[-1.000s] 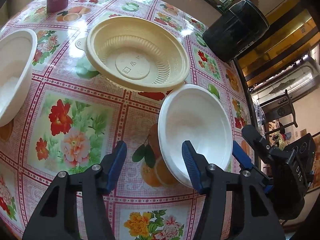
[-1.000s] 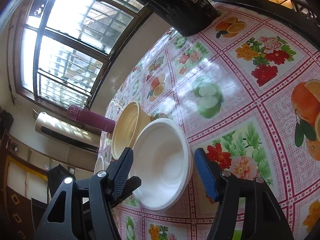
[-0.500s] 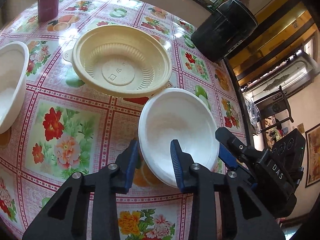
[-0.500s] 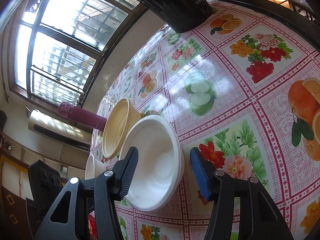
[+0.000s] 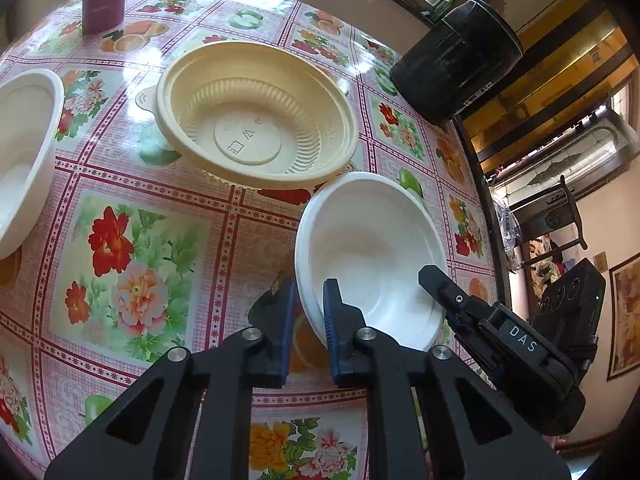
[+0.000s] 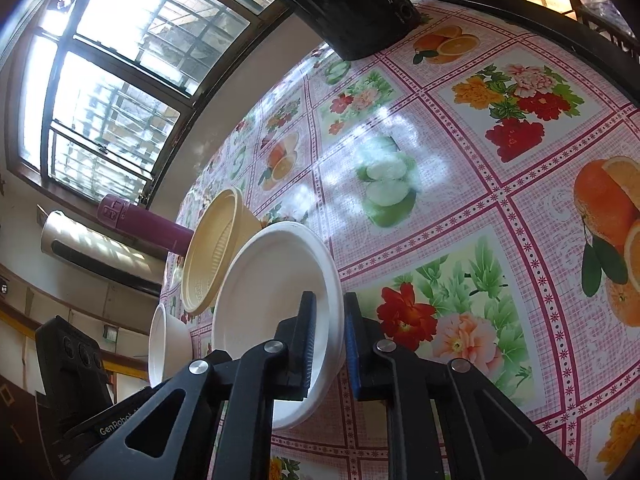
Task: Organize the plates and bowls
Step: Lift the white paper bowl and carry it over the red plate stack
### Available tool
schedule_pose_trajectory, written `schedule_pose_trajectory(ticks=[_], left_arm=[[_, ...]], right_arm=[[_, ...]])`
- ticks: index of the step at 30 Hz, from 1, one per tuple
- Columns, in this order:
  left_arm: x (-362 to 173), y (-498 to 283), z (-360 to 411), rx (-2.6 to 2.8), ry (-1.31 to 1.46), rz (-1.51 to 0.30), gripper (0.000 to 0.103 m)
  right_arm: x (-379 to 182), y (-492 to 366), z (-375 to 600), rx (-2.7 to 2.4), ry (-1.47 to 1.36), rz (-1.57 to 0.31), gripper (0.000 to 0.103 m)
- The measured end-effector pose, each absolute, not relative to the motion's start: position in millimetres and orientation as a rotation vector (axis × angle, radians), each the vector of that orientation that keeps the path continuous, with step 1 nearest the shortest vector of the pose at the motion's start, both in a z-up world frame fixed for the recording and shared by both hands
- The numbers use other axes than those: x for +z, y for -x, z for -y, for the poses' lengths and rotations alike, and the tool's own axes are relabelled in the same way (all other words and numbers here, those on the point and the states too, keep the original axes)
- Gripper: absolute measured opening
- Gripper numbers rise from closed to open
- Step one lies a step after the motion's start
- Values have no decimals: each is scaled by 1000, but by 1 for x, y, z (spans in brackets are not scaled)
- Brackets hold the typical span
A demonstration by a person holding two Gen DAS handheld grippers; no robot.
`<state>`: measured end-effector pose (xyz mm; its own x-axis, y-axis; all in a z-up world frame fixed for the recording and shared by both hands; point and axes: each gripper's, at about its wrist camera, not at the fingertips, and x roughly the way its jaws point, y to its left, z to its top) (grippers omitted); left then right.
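— Beside the beige ribbed bowl (image 5: pixel 256 120), what is being gripped?

— The white bowl (image 5: pixel 372 256), nearest that beige bowl, is pinched at opposite rims: the left gripper (image 5: pixel 306 320) on one edge, the right gripper (image 6: pixel 329 340) on the other. Both sets of jaws have just been closing, wall between the pads.

— Why two grips?

— A thin rim is probably steadied that way for stacking; another white bowl (image 5: pixel 24 152) sits on the floral tablecloth (image 5: pixel 140 272) beyond the beige one, and nothing is nested yet
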<state>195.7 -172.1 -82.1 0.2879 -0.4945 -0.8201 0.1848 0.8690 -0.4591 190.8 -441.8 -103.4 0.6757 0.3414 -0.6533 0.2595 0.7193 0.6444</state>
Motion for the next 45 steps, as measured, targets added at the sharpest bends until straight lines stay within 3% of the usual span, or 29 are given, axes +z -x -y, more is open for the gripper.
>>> schedule_pose_trajectory(ticks=[18, 38, 45], left_arm=[[-69, -170, 123, -459, 332, -1161, 10], [-10, -57, -96, -214, 337, -893, 11], [-15, -23, -154, -97, 323, -864, 11]], right_arm=[[-88, -157, 385, 70, -668, -814, 7], [-26, -95, 154, 446, -424, -802, 9], [-30, -79, 73, 539, -303, -846, 10]])
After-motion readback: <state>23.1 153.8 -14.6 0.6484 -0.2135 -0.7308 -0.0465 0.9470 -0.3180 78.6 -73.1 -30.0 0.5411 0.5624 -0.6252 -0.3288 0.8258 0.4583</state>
